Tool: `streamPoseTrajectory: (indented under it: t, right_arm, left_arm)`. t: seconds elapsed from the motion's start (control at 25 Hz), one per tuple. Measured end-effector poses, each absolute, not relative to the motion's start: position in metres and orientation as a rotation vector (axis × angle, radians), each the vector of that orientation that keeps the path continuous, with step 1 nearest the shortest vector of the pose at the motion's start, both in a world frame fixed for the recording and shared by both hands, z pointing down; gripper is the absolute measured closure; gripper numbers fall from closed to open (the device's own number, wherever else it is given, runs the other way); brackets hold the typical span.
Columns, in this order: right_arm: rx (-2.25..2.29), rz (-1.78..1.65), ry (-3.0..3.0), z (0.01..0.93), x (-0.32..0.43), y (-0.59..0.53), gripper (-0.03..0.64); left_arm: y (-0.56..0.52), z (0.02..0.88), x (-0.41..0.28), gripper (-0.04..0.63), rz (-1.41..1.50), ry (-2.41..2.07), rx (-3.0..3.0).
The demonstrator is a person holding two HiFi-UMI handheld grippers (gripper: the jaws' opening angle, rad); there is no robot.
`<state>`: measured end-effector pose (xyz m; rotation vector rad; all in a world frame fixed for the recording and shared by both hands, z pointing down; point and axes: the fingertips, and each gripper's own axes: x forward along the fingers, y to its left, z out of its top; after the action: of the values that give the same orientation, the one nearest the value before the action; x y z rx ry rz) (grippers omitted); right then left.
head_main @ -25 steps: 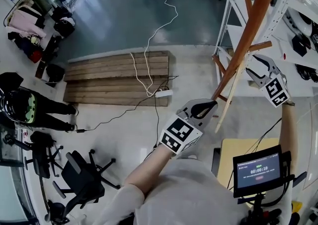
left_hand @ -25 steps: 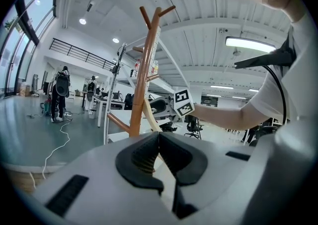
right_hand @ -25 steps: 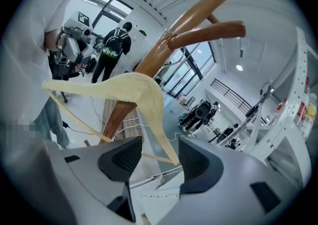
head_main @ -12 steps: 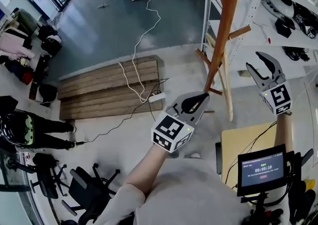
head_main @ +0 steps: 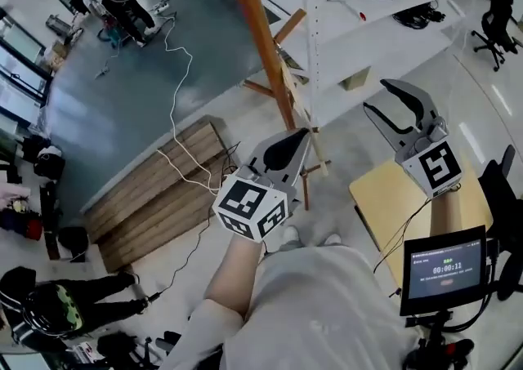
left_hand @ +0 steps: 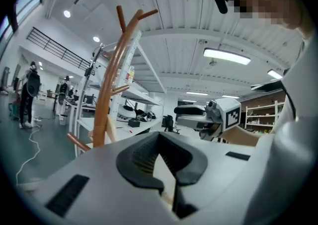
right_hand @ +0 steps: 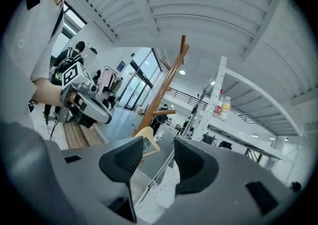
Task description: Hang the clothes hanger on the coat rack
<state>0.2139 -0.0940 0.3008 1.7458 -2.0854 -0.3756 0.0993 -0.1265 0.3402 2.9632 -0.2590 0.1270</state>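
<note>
The brown wooden coat rack [head_main: 257,33] rises from the floor just beyond my grippers. A pale wooden hanger [head_main: 315,144] slants down beside its base. My left gripper [head_main: 304,135] is shut on the hanger. In the left gripper view a strip of the pale hanger [left_hand: 163,169] shows between the closed jaws of my left gripper [left_hand: 167,191], with the rack [left_hand: 112,80] ahead to the left. My right gripper [head_main: 374,97] is open and holds nothing, to the right of the rack. The right gripper view shows the hanger [right_hand: 148,137] and rack [right_hand: 166,87] beyond my open right gripper [right_hand: 158,149].
White metal shelving [head_main: 310,1] stands right behind the rack. A wooden pallet [head_main: 155,197] with a white cable [head_main: 173,74] lies to the left. A yellowish table [head_main: 392,197] and a timer screen [head_main: 445,266] sit at the right. A person [head_main: 57,303] is at lower left.
The head view has swung, so the rack now leans toward the upper left instead of the upper right. My left gripper stays shut on the hanger and the right stays open.
</note>
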Motion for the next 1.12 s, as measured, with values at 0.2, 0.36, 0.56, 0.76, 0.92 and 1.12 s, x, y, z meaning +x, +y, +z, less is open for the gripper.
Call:
streamPoseTrajectory:
  t: [0.2,0.36,0.56,0.76,0.92,1.12]
  right_arm:
    - [1.919,-0.291,-2.018,0.313,0.228,-0.049,0.410]
    - [2.093,-0.192,-1.925,0.326,0.241,-0.008,0.448]
    - [2.242,-0.111,-1.792,0.341,0.251,0.036,0.559]
    - [2.346,-0.083,-1.653,0.354,0.255,0.076,0.586]
    - [2.414,-0.080,-1.639,0.359,0.253,0.096,0.588]
    - [2.441,-0.050,-1.604,0.373,0.247,0.107,0.589]
  left_arm:
    - [-0.098,0.339,0.131,0.589,0.118,-0.023,2.975]
    - [-0.072,0.348,0.153,0.589,0.135,0.151,2.951]
    - [-0.038,0.359,0.177,0.589,0.141,0.339,2.897]
    - [-0.001,0.374,0.194,0.589,0.210,0.486,2.875]
    - [0.019,0.383,0.200,0.589,0.235,0.528,2.848]
    - [0.035,0.397,0.201,0.589,0.276,0.585,2.799]
